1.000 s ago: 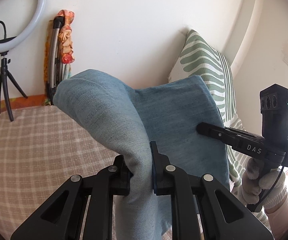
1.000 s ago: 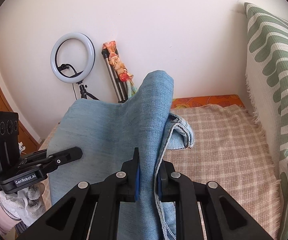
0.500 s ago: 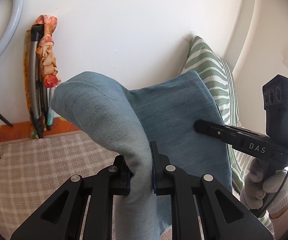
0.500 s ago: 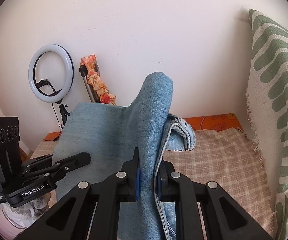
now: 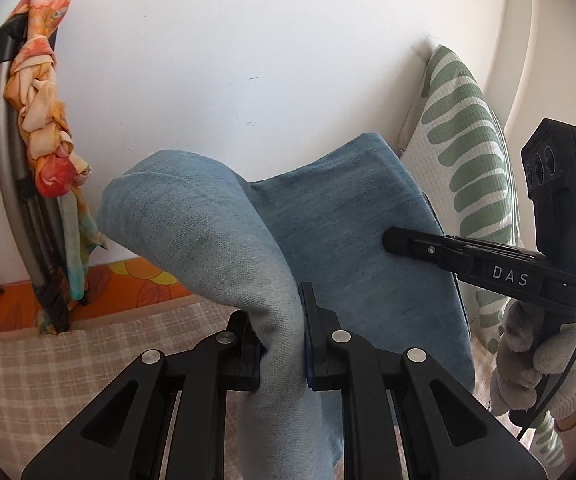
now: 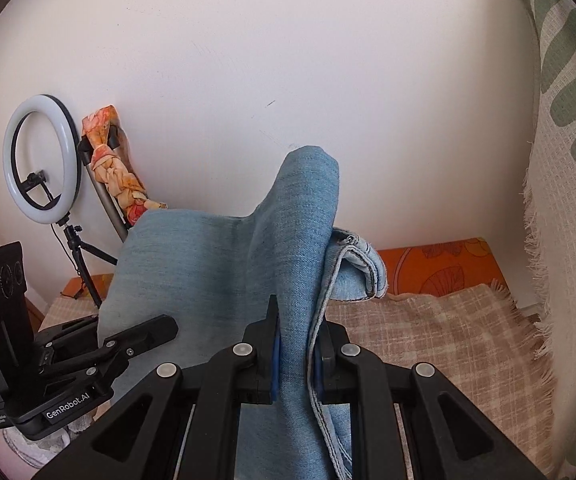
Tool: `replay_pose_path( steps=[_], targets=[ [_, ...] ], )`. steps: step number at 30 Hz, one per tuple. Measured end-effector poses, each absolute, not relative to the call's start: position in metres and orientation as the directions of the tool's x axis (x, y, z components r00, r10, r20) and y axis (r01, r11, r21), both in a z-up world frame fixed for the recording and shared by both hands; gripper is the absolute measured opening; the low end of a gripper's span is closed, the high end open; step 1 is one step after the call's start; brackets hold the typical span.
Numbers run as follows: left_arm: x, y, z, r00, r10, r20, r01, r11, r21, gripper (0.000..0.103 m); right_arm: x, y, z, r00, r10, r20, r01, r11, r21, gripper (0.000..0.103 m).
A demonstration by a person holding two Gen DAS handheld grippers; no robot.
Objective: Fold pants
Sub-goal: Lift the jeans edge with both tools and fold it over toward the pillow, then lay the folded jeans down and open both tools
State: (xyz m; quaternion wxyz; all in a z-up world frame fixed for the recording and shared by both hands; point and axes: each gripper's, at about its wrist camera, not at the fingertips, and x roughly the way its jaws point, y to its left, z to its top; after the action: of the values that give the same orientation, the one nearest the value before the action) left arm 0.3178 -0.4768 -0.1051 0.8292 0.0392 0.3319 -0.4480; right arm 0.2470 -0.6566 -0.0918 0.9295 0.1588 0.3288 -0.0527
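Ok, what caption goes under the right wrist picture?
Right gripper pinching blue jeans above the checked blanket, ring light behind.

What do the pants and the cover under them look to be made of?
Pants: light blue denim by the look, matte, with a fine diagonal weave and stitched seams at the edge. Cover: woven beige and white check cloth with a frayed fringe, probably cotton, though the fibre cannot be told.
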Motion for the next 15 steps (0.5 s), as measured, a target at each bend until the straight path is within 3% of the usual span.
replay_pose_path(
  steps=[15],
  targets=[
    [0.357, -0.505, -0.144, 0.416, -0.627, -0.659, 0.75, 0.647, -0.142, 0.013, 0.302, -0.685, -0.146, 0.715, -0.036, -0.698, 0.259, 0.941, 0.217, 0.01]
  ],
)
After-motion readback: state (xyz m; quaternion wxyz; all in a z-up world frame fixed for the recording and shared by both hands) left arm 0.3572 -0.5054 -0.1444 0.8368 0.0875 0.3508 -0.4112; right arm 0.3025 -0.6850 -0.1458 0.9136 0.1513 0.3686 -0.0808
